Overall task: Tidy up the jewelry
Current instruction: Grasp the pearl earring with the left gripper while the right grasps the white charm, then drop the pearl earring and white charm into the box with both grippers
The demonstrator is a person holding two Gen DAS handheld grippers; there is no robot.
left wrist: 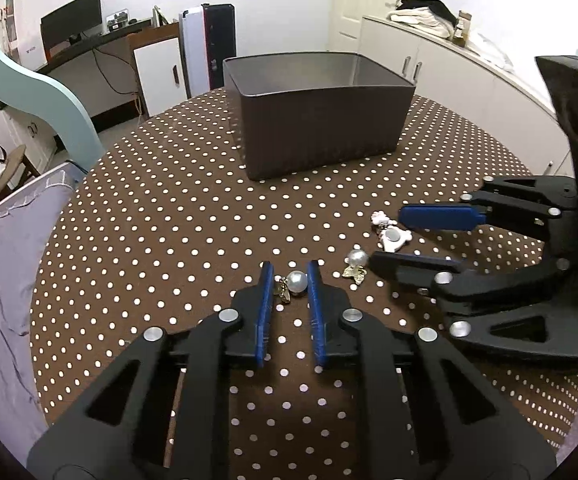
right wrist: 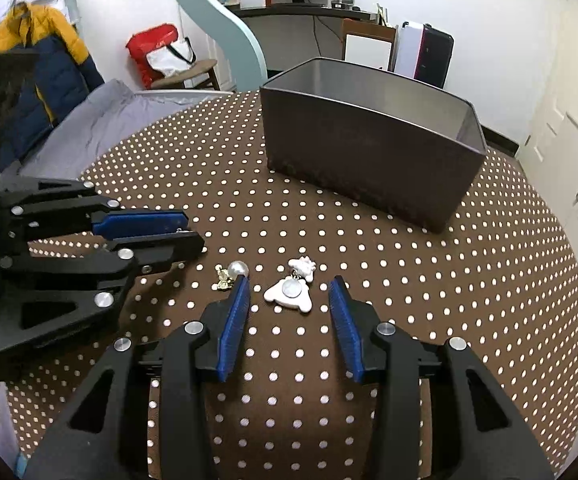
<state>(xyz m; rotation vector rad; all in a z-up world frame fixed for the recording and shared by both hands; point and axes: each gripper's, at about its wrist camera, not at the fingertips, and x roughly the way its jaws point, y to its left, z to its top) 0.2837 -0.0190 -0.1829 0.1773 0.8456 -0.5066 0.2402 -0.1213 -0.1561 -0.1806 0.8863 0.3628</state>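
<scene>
Now left gripper (left wrist: 291, 276) clamps pearl earring (left wrist: 296, 282), right gripper (right wrist: 291, 294) open

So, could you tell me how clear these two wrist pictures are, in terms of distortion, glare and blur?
Left wrist view: strong fisheye bending curves the polka-dot table, corners are black, and the pearl earring between the left gripper fingers carries a bright highlight. Right wrist view: the same bending, the white charm is sharp, and the cabinets at the right edge are smeared.
</scene>
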